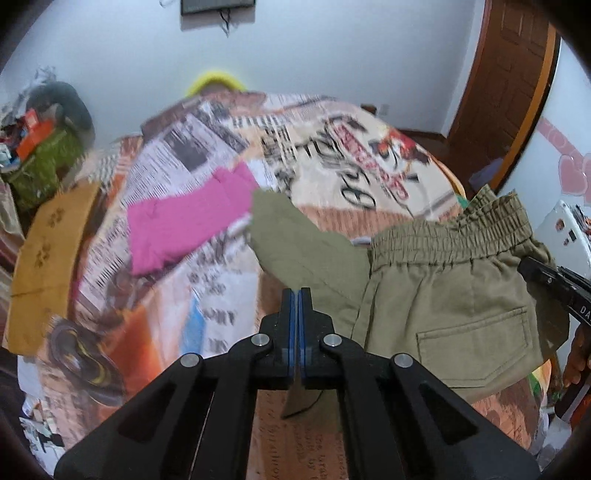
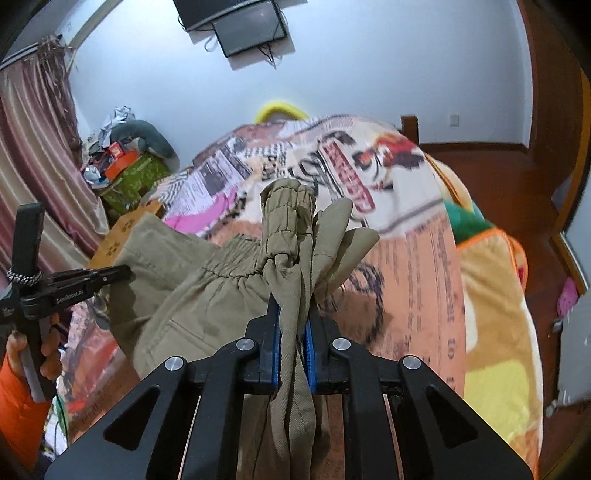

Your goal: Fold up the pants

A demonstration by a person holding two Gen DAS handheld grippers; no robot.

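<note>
I held both grippers angled downward: the left gripper (image 1: 297,295) pinched fully closed, the right gripper (image 2: 293,306) clamped tight.

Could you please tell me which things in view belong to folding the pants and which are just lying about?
Belongs to the job:
- olive pants, lifted over the bed
- left hand-held gripper, shut on the pants
- right hand-held gripper, shut on a bunch of waistband
- patterned bedspread, the work surface

Just lying about:
- pink garment
- mustard cloth
- wall screen
</note>
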